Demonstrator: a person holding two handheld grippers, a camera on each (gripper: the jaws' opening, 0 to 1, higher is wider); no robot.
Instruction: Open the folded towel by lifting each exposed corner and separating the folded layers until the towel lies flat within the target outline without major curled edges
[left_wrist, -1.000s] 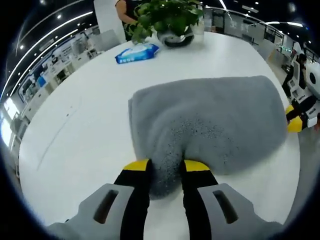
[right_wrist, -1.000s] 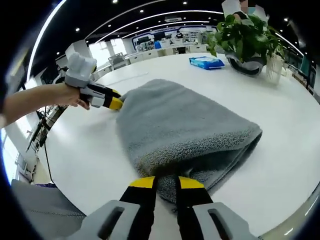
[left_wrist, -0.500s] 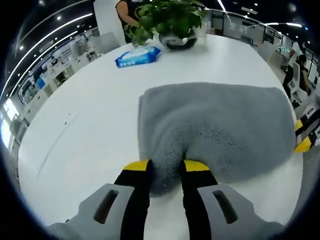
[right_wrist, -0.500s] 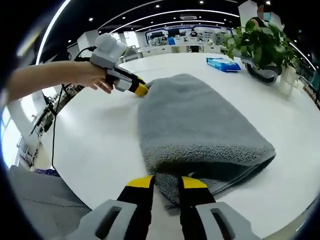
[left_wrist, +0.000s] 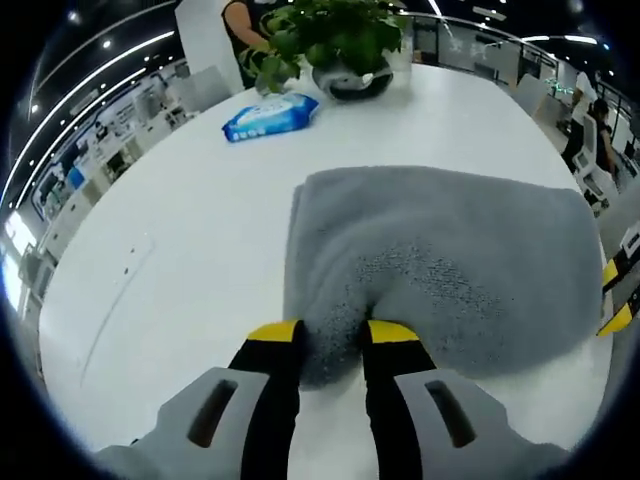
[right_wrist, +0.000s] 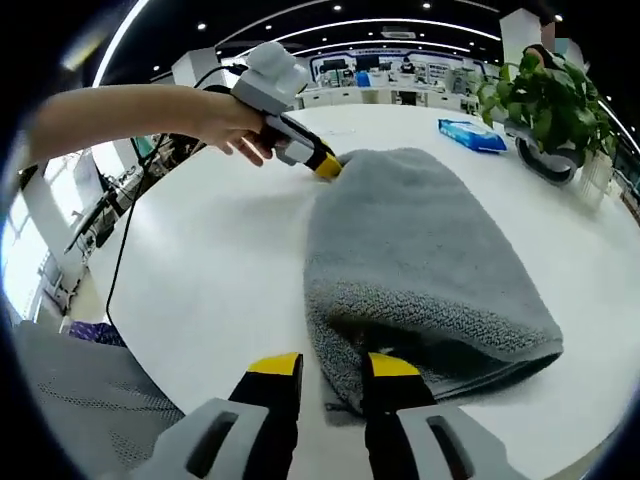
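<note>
Grey terry, folded in layers, the towel (left_wrist: 440, 260) lay on the white table (left_wrist: 180, 250), raised a little at its two held ends. The left gripper (left_wrist: 332, 340) had its yellow-tipped jaws pinched on the near edge of the cloth. The right gripper (right_wrist: 334, 368) clamped the opposite end, its jaws closed on the lower layers. Far off stood a potted plant (left_wrist: 335, 40) and, left of it, a blue wipes packet (left_wrist: 270, 115).

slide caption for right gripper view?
Two hand-held grippers pinch opposite ends of a folded grey towel on a white table.
</note>
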